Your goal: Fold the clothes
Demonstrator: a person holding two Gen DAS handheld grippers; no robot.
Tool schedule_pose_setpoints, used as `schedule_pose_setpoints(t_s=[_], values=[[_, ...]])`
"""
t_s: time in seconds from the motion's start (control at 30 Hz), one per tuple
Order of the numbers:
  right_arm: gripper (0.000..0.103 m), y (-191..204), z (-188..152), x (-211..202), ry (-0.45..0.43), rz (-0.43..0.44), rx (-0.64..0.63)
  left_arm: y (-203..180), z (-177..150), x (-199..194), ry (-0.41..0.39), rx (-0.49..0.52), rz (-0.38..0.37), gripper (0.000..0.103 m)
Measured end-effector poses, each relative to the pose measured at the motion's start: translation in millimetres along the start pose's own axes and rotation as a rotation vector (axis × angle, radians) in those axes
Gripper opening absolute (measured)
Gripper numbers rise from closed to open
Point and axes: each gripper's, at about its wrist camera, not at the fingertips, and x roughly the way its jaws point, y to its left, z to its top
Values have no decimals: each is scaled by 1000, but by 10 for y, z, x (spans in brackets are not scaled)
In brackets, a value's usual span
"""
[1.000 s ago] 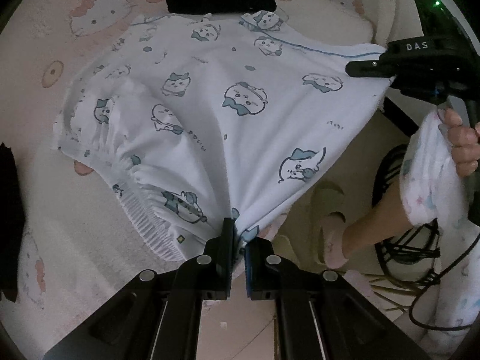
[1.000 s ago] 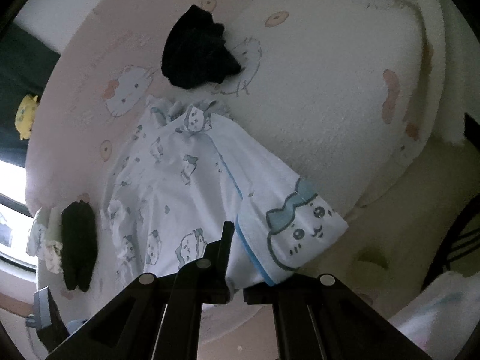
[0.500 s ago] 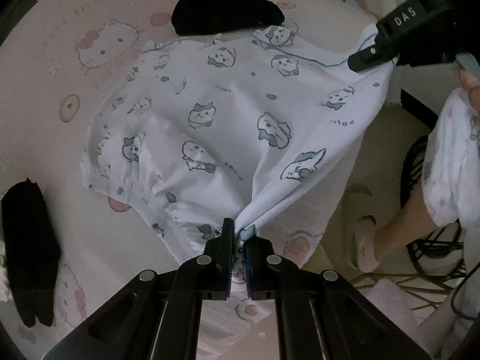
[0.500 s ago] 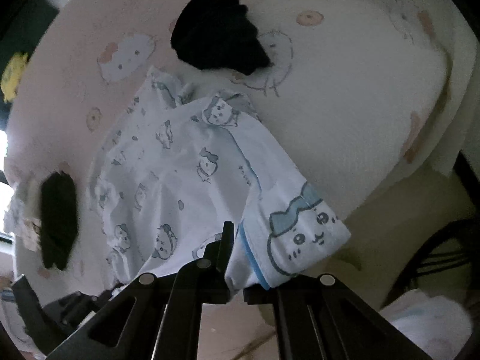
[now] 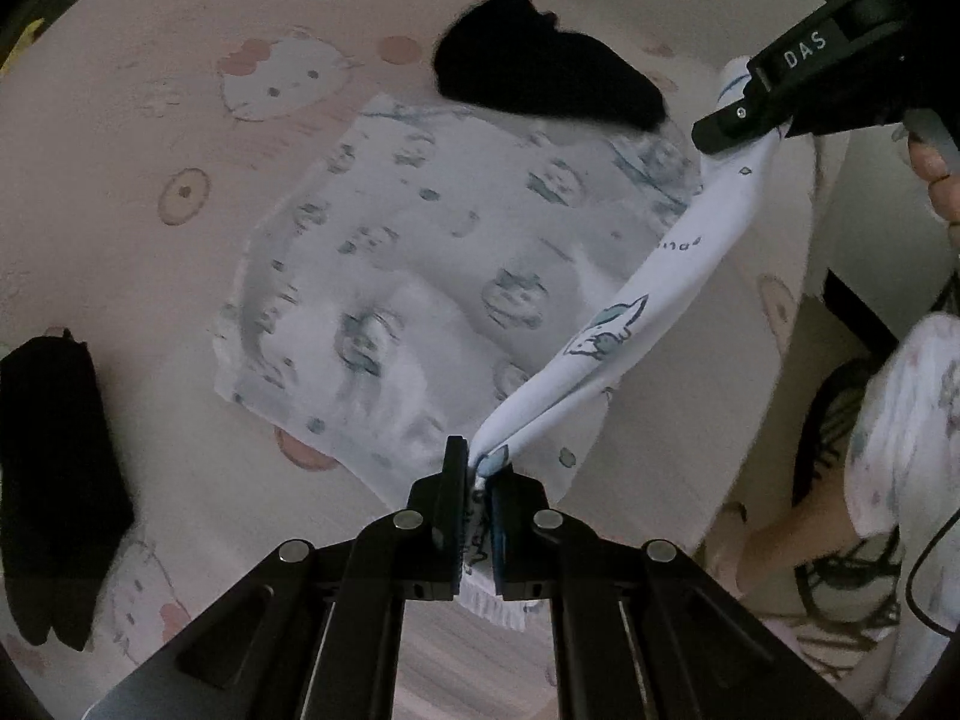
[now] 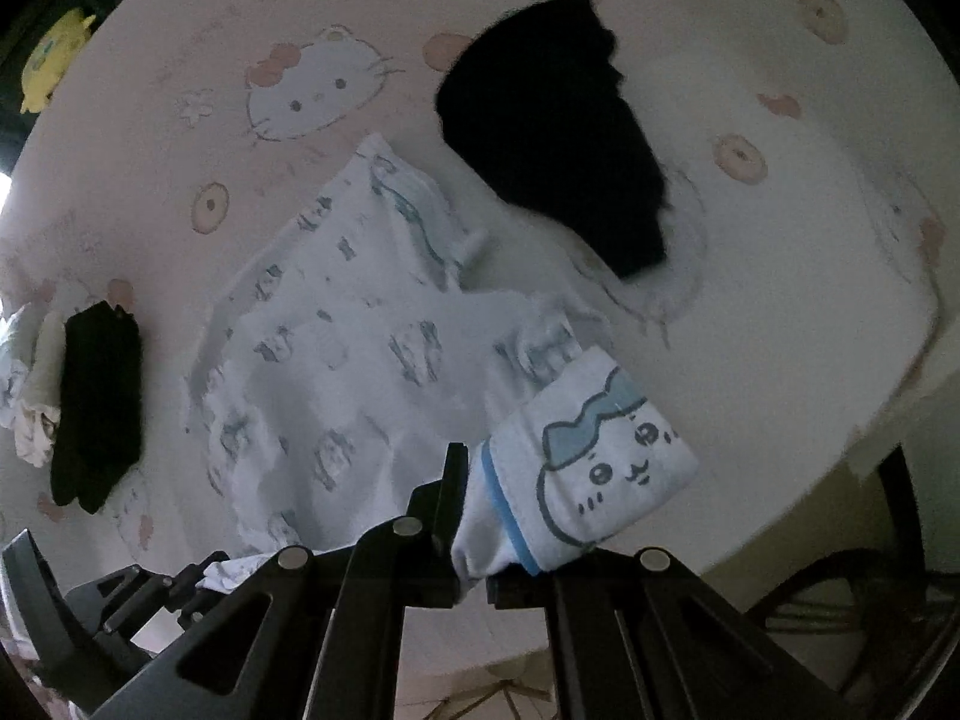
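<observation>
Left claw (image 5: 478, 471) clamped on one corner of the white printed garment (image 5: 420, 276); right claw (image 6: 471, 516) clamped on another corner, beside a blue-trimmed pocket with a cartoon face (image 6: 606, 456). Garment hem stretched taut between the two claws, the rest lying blurred on the bed (image 5: 150, 138).

Seen only from the left wrist: right claw (image 5: 729, 126) from outside, marked "DAS", pinching the cloth; a fingertip (image 5: 933, 171) at the right edge; a leg and patterned sleepwear (image 5: 900, 420) beside the bed; cables on the floor (image 5: 840, 612).

Seen only from the right wrist: left claw (image 6: 198, 579) low at the left with white cloth in it; pocket face close up; a yellow plush toy (image 6: 51, 57) at the upper left; a bundle of pale clothes (image 6: 27, 384) touching a folded black piece (image 6: 99, 408).

Shown in both: a crumpled black garment (image 5: 540, 84) just beyond the white one, touching its far edge.

Bed covered by a pink sheet with white cat faces and doughnut rings. Pale floor under the bed's edge; dim room.
</observation>
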Motion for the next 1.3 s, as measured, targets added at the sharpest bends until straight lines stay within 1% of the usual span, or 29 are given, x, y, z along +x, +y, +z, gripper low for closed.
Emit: schedule_pose_setpoints(t_s=[0.17, 0.27, 0.53, 0.7, 0.8, 1.0, 1.13, 1.23, 1.3], values=[[1, 131, 301, 56, 11, 21, -13, 247, 131, 31, -16, -56, -18, 5], [1, 277, 479, 63, 10, 31, -48, 389, 204, 51, -19, -82, -19, 5], [1, 672, 862, 182, 14, -3, -147, 787, 334, 137, -13, -187, -57, 5], [1, 862, 1049, 277, 31, -10, -187, 981, 403, 169, -21, -196, -52, 5], [1, 963, 1208, 353, 47, 4, -186, 1125, 448, 196, -15, -218, -67, 5], [1, 1134, 1562, 576, 69, 44, -148, 1404, 598, 292, -6, -250, -41, 5], [1, 1245, 1734, 843, 93, 32, -155, 1550, 670, 407, 15, -254, -33, 5], [1, 1294, 1857, 1052, 109, 1, -140, 1628, 690, 462, 17, -253, -49, 6], [1, 1299, 1915, 1184, 122, 2, -117, 1695, 704, 546, 37, -281, -66, 6]])
